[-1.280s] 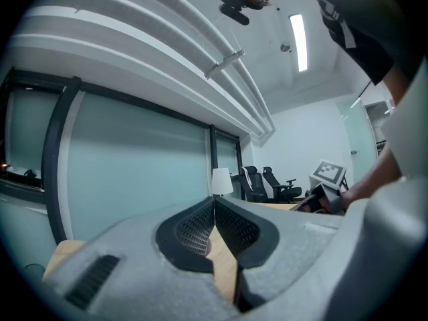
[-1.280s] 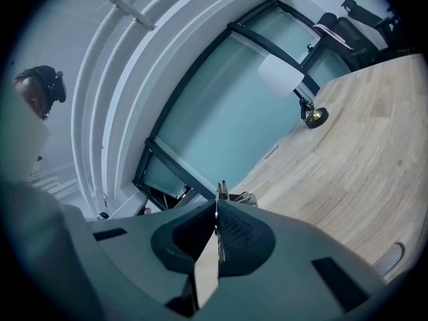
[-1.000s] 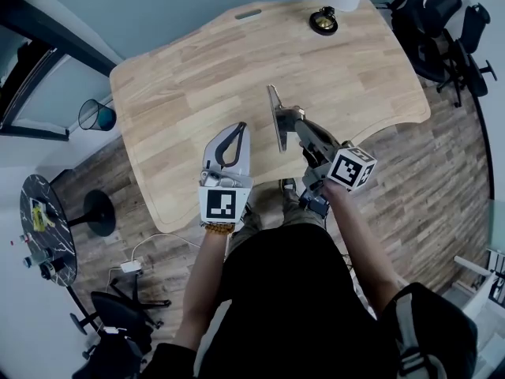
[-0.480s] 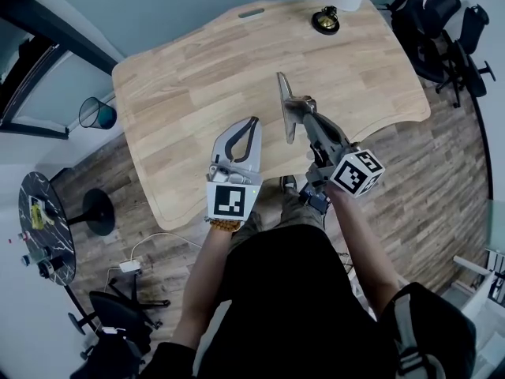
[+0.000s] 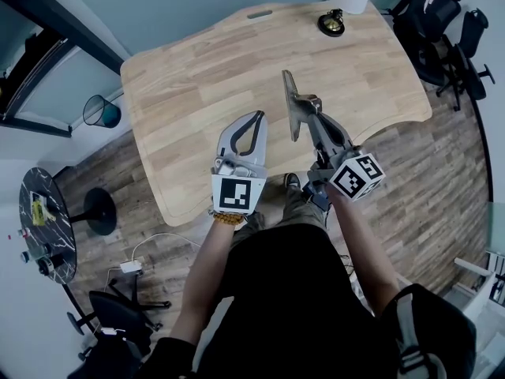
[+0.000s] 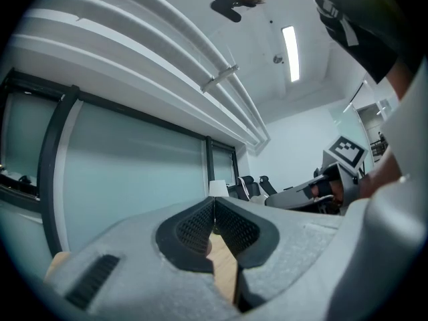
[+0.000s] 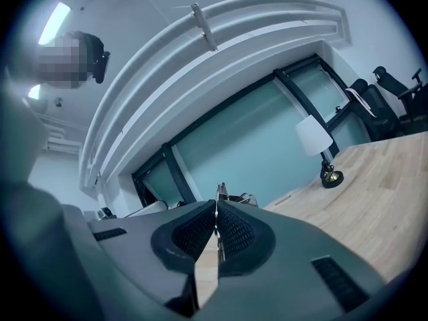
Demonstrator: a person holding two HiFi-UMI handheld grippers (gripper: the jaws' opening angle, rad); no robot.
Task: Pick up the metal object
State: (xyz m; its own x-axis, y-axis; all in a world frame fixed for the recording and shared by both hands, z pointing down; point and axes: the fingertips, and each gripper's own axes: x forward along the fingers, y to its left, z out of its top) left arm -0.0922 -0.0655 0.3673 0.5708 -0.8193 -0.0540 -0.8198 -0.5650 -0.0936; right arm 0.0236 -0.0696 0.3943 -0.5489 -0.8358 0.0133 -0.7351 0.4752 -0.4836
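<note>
Right gripper (image 5: 306, 114) pinches the metal object (image 5: 289, 93) — only a thin edge shows.

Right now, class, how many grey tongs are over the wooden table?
2. The left grey tongs hang shut and empty above the near side of the light wooden table; the right grey tongs, beside them, clamp a thin flat metal object.

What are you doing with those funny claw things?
A person holds a two-jaw gripper in each hand over a wooden table. The right gripper is shut on a thin metal object, pinching it edge-on, and it looks lifted off the tabletop. The left gripper is shut and empty, beside it. A small lamp stands at the table's far edge.
</note>
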